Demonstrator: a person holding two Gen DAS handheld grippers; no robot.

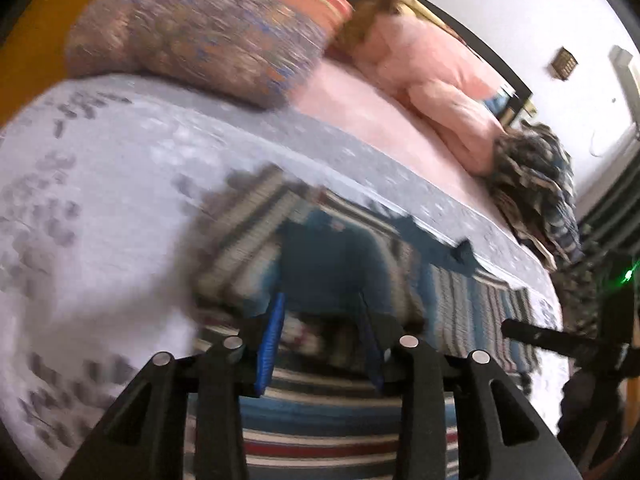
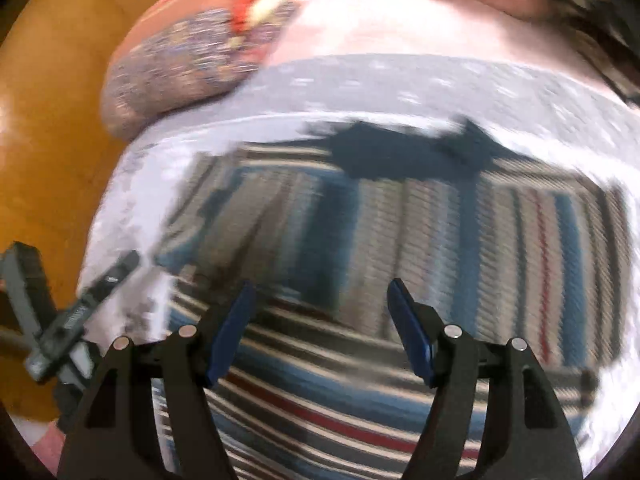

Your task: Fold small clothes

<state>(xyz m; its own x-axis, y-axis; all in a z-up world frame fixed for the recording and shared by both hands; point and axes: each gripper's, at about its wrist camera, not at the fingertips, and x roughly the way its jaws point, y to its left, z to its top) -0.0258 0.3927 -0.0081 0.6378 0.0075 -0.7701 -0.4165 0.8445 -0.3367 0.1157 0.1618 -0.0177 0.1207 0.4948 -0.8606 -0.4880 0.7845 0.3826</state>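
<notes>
Left wrist view: my left tongs (image 1: 320,340) stood apart at lower centre, empty, over the striped shirt (image 1: 460,300) lying on the grey bedspread (image 1: 100,184); a pile of clothes (image 1: 536,200) waited at the right edge. Right wrist view: my right tongs (image 2: 320,332) gaped wide, empty, above the same shirt (image 2: 440,232), its dark collar (image 2: 400,152) at upper centre. It seemed partly folded at most; the pile remained.

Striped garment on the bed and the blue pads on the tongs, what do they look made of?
Striped garment: looks like soft knit cloth, matte, with fine ribbing visible. Blue pads: probably rubber or plastic, ridged in the left wrist view; blur leaves it open.
</notes>
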